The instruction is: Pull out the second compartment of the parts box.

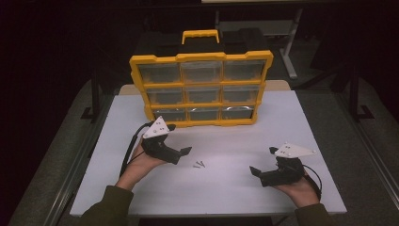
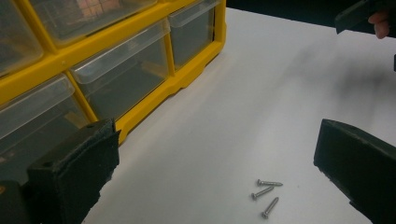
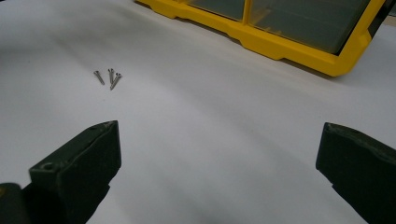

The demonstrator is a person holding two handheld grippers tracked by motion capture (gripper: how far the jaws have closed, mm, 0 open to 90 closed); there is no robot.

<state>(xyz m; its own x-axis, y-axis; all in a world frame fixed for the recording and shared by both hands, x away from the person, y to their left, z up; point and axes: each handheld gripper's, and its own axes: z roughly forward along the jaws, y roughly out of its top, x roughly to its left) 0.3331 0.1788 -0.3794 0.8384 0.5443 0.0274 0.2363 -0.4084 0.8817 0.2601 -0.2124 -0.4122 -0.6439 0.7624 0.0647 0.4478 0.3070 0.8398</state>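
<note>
White table bears screws and yellow organiser; dark room.

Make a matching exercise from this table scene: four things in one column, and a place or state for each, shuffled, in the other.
Things:
1. screws
2. drawer cabinet
3. left hand-held gripper
4. right hand-held gripper

Places or states:
A. yellow frame, standing upright at the far side of the table
B. open, held near the table's right front
C. lying loose on the white top between the two grippers
D. open, held just in front of the cabinet's bottom left drawer

Pairs: 1-C, 2-A, 3-D, 4-B
</note>
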